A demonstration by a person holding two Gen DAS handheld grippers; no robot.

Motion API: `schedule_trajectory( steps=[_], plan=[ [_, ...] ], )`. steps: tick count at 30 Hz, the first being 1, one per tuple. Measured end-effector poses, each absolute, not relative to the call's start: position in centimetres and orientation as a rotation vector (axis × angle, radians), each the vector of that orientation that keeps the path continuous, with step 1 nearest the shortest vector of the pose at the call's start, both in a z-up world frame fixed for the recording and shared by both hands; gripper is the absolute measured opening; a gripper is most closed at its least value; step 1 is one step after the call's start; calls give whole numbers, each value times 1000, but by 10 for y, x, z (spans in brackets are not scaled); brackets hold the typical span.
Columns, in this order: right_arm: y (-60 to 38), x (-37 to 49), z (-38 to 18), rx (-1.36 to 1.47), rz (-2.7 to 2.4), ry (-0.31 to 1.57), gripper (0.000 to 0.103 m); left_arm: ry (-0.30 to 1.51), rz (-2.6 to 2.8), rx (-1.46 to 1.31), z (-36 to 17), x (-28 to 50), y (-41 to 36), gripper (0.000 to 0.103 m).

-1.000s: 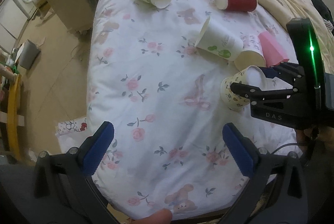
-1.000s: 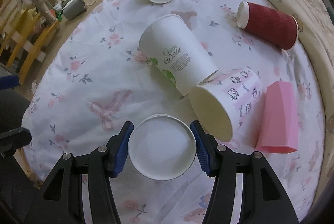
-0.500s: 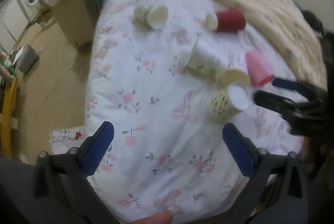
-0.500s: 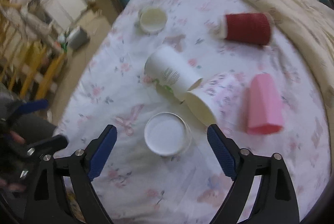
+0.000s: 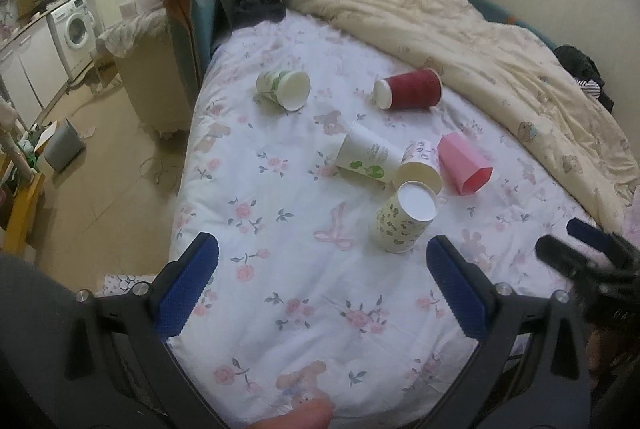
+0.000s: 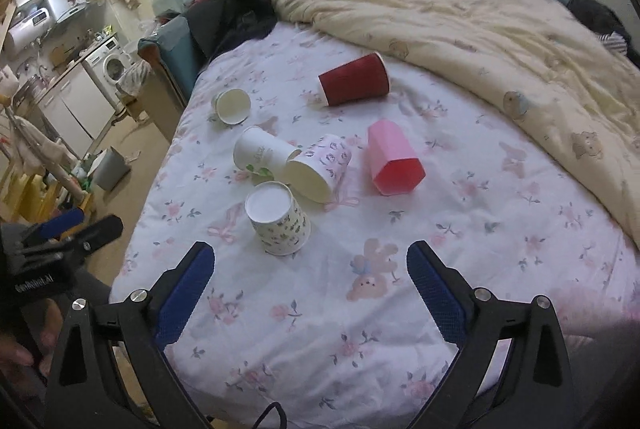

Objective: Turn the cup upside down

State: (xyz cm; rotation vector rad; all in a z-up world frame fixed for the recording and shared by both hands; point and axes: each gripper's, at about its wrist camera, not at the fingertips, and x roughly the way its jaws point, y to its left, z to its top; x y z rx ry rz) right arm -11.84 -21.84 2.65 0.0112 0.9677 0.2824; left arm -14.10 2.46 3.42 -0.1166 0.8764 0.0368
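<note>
Floral cup upside down on the bed, white base up, rim on the sheet, tilted a little. Just beside a patterned cup lying on its side, which touches a white cup, also on its side. Pink cup lying near, to the right. Red cup and a small green-print cup lying farther back, well apart. Cream duvet bunched along the far side.

Right gripper spread wide, holding nothing, near the floral cup but clear of it. Left gripper spread wide too, empty, well short of the cups. Washer far left.
</note>
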Motion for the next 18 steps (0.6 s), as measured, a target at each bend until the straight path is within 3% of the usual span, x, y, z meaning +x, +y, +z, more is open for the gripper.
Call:
schedule_trajectory(
  steps=[18],
  plan=[
    [-210, -124, 15, 8, 258, 907, 99, 870, 62, -79, 19, -146, 10, 102]
  ],
)
